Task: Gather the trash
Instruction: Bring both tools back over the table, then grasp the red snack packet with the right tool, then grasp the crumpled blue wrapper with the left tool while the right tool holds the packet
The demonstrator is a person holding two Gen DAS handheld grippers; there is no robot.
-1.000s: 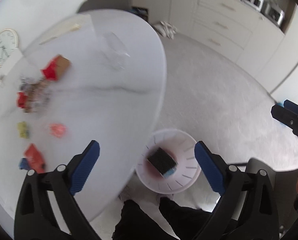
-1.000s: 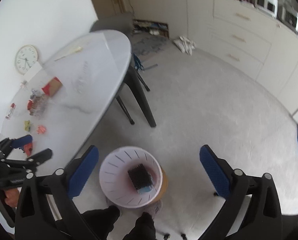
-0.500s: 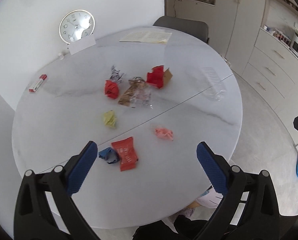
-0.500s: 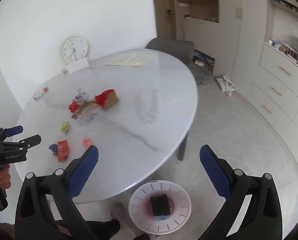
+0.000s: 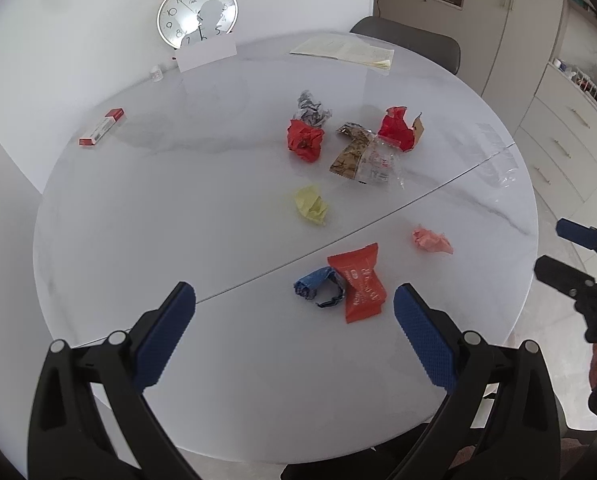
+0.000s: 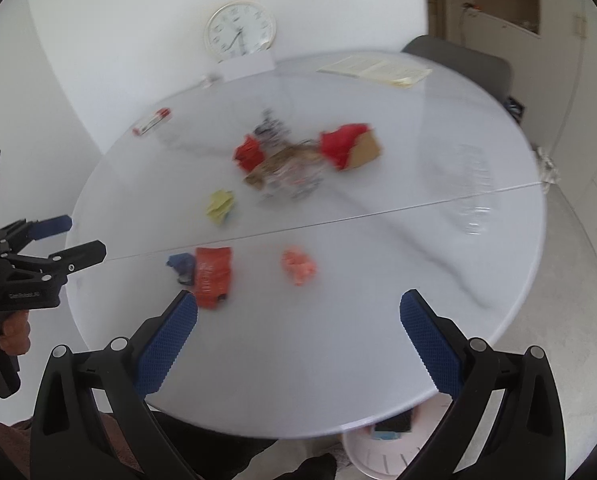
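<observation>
We hold both grippers above the near edge of the round table (image 5: pixel 98 208), and neither one carries anything. The left gripper (image 5: pixel 294 320) has its fingers wide apart, and the right gripper (image 6: pixel 298 324) also has its fingers wide apart.

The nearest trash for the left fingers is the orange-red packet (image 5: pixel 358 282). It lies just ahead of the fingertips, a little toward the right finger, and the crumpled blue wrapper (image 5: pixel 318 286) touches its left side. The long axis of the packet runs almost straight away from us, only slightly tilted, so fingers that close from left and right would meet its two long edges. We judge that the left gripper is better placed for this pair, because both pieces lie between the lines of its two fingers.

For the right gripper, the pink crumpled paper (image 6: pixel 298 266) is ahead and nearly centred between its fingers, while the packet sits beside its left fingertip. We think the right one should take the pink paper.

The pink bin (image 6: pixel 382 456) is below the table edge, under the right finger of the right gripper, partly hidden.

The other trash lies further ahead, beyond the table seam.
</observation>
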